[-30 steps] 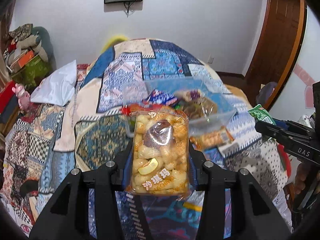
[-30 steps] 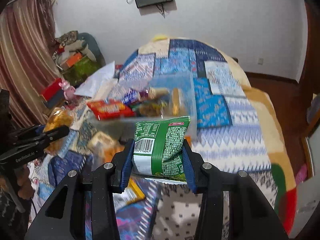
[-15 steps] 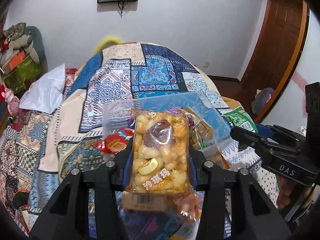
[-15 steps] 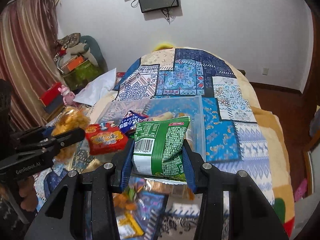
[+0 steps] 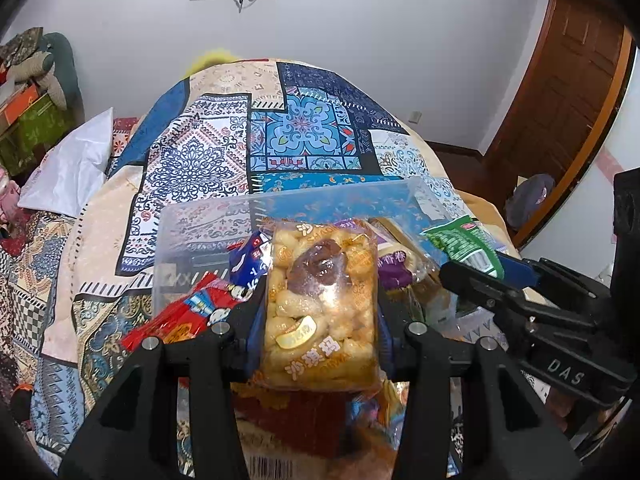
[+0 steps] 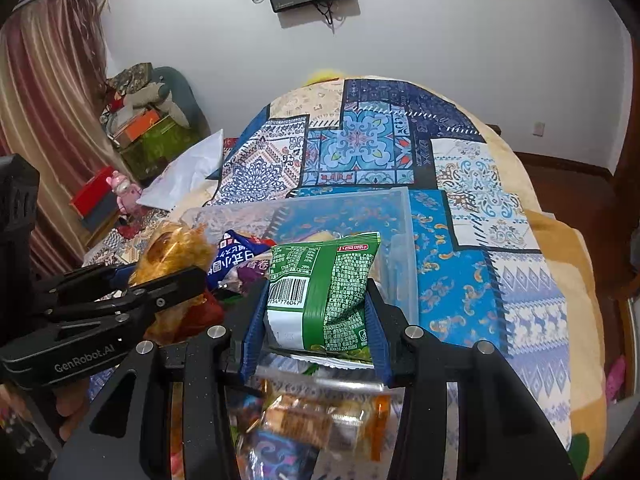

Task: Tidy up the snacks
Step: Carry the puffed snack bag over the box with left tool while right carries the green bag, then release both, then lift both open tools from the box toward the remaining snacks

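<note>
My left gripper [image 5: 320, 320] is shut on a clear bag of yellow puffed snacks [image 5: 324, 264], held upright over the near edge of a clear plastic bin [image 5: 280, 200] on the bed. My right gripper [image 6: 316, 320] is shut on a green snack packet [image 6: 332, 280], barcode facing me, above the bin's [image 6: 344, 194] near right side. Each gripper shows in the other's view: the right gripper [image 5: 480, 276] with its green packet [image 5: 460, 240] at right, the left gripper [image 6: 160, 280] with the yellow bag [image 6: 172, 248] at left. Several snacks lie inside the bin.
A red packet [image 5: 192, 312], a blue packet [image 5: 250, 260] and a purple one [image 5: 394, 272] lie in the bin. Loose snacks [image 6: 312, 420] lie on the patchwork quilt [image 6: 460, 184] under my grippers. A white pillow [image 5: 72, 168] is left, a wooden door [image 5: 560, 100] right.
Both grippers have moved forward and slightly down toward the bin, each still holding its packet. The bin now sits directly beneath the two packets.
</note>
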`<state>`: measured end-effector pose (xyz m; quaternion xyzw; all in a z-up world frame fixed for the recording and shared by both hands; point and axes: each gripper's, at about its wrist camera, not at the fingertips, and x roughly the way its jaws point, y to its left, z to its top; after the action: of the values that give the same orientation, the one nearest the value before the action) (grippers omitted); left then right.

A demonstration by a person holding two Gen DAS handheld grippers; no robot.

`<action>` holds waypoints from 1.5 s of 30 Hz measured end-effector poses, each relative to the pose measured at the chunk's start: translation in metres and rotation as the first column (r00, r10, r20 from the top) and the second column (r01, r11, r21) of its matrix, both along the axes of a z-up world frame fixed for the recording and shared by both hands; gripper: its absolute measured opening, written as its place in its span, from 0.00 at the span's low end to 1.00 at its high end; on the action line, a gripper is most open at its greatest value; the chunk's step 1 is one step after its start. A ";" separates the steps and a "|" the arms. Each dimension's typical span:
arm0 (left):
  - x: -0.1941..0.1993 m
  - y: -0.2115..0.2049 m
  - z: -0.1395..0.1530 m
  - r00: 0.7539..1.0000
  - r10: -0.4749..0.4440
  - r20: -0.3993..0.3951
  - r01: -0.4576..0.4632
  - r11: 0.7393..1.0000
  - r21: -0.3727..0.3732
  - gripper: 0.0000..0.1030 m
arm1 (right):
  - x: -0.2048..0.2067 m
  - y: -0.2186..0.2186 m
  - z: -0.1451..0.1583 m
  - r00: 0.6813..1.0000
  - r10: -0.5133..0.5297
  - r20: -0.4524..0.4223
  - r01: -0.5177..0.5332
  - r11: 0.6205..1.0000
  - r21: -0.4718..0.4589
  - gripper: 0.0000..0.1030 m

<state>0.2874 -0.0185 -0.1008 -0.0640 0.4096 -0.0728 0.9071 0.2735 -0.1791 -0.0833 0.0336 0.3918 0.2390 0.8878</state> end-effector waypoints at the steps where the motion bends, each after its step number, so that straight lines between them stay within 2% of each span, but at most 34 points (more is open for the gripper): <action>1: 0.002 -0.001 -0.001 1.000 0.001 -0.001 -0.001 1.000 -0.001 0.44 | 0.002 0.001 -0.001 1.000 0.001 -0.001 -0.001 1.000 -0.001 0.40; 13: 0.010 0.000 -0.011 0.999 0.041 -0.025 -0.041 0.999 0.021 0.46 | 0.007 0.005 -0.014 0.999 0.005 -0.036 -0.005 1.000 -0.014 0.43; 14: 0.010 0.000 -0.011 0.999 0.043 -0.028 -0.042 0.999 0.020 0.47 | 0.007 0.005 -0.014 0.999 0.003 -0.038 -0.004 1.000 -0.018 0.44; 16: 0.008 0.002 -0.009 0.998 0.060 -0.032 -0.059 0.998 0.026 0.54 | 0.008 0.004 -0.014 0.999 -0.003 -0.045 0.002 0.999 -0.033 0.54; 17: 0.007 0.002 -0.008 0.997 0.069 -0.029 -0.068 0.997 0.027 0.59 | 0.008 0.003 -0.014 0.999 -0.007 -0.049 0.005 0.999 -0.039 0.56; 20: -0.001 0.005 -0.001 0.998 0.066 -0.017 -0.065 0.998 0.007 0.61 | 0.005 0.000 -0.010 0.999 -0.014 -0.046 0.012 0.999 -0.039 0.58; 23: -0.010 0.005 0.008 0.998 0.058 -0.007 -0.058 0.998 0.010 0.61 | 0.000 -0.002 -0.003 0.999 -0.016 -0.036 0.014 0.999 -0.041 0.60; 28: -0.035 0.002 0.026 0.999 0.039 0.027 -0.041 0.998 0.056 0.63 | -0.017 -0.006 0.013 1.000 -0.016 -0.009 0.015 0.999 -0.040 0.62; 34: -0.068 0.011 0.038 0.999 0.034 0.028 -0.036 0.996 0.078 0.65 | -0.041 -0.011 0.027 1.000 -0.013 0.004 0.013 1.000 -0.028 0.65; 40: -0.099 0.027 0.034 0.999 0.053 -0.002 -0.053 0.994 0.097 0.66 | -0.072 -0.014 0.028 1.000 -0.006 -0.003 0.006 0.999 -0.034 0.66; 45: -0.128 0.040 0.020 0.997 0.068 -0.039 -0.063 0.992 0.113 0.66 | -0.099 -0.008 0.011 0.998 0.015 -0.053 -0.018 0.999 -0.048 0.66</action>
<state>0.1595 0.0218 -0.0805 -0.0279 0.4299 -0.0184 0.9022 0.1747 -0.1875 -0.0719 0.0153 0.4210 0.2358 0.8757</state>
